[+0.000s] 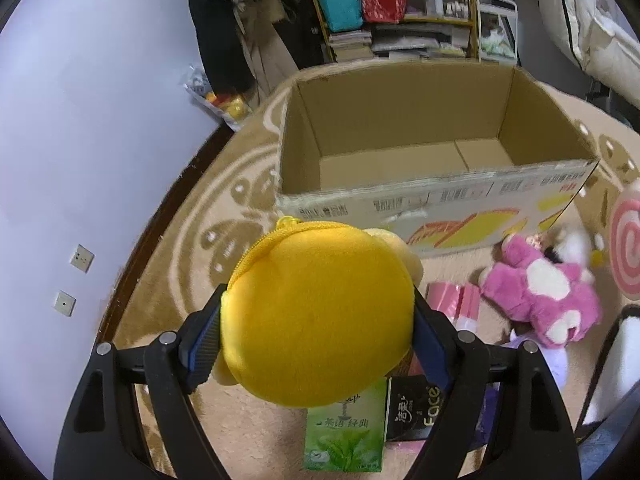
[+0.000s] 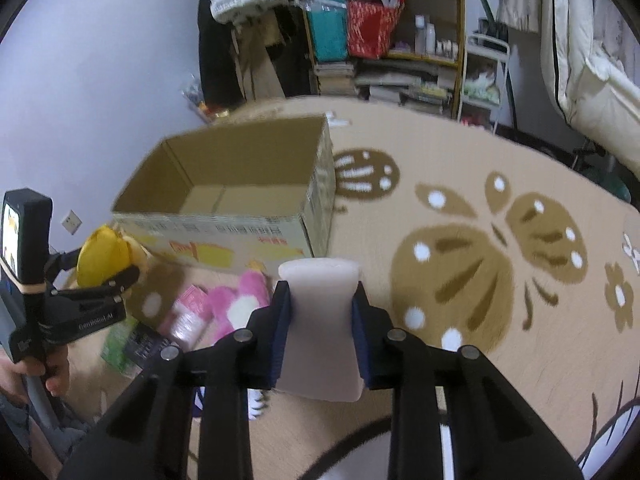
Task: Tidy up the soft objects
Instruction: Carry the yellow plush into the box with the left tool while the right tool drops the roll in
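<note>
Holding a yellow plush [image 1: 316,316], the left gripper [image 1: 316,340] should clear the box [image 1: 400,196] rim before releasing; right gripper [image 2: 320,328] jaws clamp a white foam block [image 2: 320,320].

the cardboard box [image 1: 436,160] stands on the rug [image 1: 224,224], open side up. near its front wall lie the plush toy [image 1: 540,296] to the right and two tissue packs [image 1: 344,436] nearer and to the left. far behind the box stands a shelf [image 1: 400,8]; a wall [image 1: 80,120] runs along the left.
</note>
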`<state>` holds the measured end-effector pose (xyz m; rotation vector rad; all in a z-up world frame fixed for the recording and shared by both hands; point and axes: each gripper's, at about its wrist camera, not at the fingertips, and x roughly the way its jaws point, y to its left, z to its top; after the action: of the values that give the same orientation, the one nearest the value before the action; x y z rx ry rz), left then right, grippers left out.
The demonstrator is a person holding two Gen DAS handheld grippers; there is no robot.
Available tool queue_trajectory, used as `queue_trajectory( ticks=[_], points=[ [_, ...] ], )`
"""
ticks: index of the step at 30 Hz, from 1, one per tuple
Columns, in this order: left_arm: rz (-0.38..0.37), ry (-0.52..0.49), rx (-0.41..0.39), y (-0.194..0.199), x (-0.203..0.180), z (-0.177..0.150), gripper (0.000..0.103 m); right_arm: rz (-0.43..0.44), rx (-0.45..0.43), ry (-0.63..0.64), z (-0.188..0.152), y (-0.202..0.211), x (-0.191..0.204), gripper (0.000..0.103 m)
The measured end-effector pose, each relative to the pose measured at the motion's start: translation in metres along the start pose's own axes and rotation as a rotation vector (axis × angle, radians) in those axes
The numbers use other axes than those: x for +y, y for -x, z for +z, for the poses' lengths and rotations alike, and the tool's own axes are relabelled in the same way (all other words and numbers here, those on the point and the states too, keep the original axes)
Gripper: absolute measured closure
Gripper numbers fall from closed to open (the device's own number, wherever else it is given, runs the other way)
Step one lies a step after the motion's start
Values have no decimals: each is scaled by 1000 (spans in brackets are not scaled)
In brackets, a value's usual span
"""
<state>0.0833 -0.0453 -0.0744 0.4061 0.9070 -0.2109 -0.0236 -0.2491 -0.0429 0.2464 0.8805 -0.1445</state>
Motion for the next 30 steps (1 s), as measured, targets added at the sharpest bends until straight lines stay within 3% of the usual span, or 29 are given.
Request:
queue_trajectory(
  ticks=[9,16,24,30],
  points=[
    [-12,41,-159,52,8,15,22,46,-120,16,21,24,16,73],
    [5,27,-238,79,6,39,22,86,-189,29,42,33,27,73],
    [43,12,-297,88,-3,67,22,129,-250,53,63,32,39,73],
    [43,30,-287,74,-2,82,21,154,-302,79,80,26,50,73]
  ],
)
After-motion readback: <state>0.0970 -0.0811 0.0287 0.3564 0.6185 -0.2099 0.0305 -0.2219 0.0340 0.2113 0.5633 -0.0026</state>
